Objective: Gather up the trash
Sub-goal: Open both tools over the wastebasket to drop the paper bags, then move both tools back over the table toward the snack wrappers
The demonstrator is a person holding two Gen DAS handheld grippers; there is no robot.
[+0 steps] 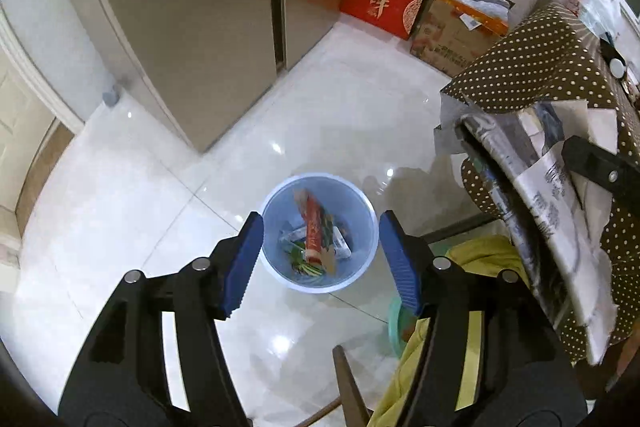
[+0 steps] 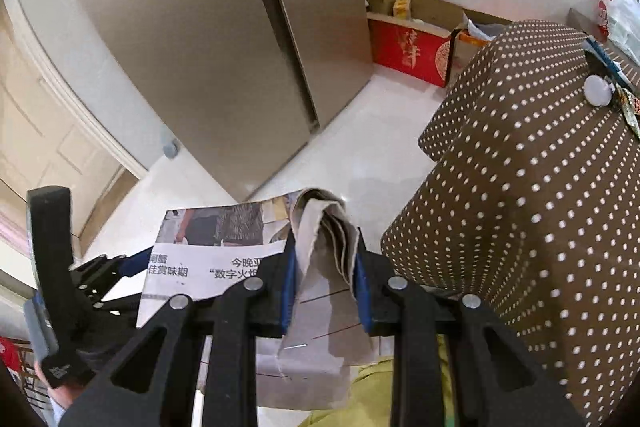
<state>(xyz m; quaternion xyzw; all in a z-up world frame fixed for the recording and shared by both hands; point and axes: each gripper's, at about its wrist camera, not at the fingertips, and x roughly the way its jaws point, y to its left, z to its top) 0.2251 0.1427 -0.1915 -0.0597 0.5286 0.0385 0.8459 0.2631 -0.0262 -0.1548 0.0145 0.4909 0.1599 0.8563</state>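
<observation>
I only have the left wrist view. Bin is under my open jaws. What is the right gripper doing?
Observer: The right gripper is shut on a folded newspaper.
Operator: Is the bin in its view?
Observer: No. The newspaper and the dotted cloth fill the lower part of that view; the blue bin shows only in yours.
Operator: Does it see my gripper?
Observer: Yes, the left gripper sits at its left edge, beside the paper.

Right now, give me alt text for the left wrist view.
The open left gripper hangs empty above a blue bin of wrappers on a white tiled floor. At right, the right gripper holds newspaper beside a polka-dot cloth.
</observation>
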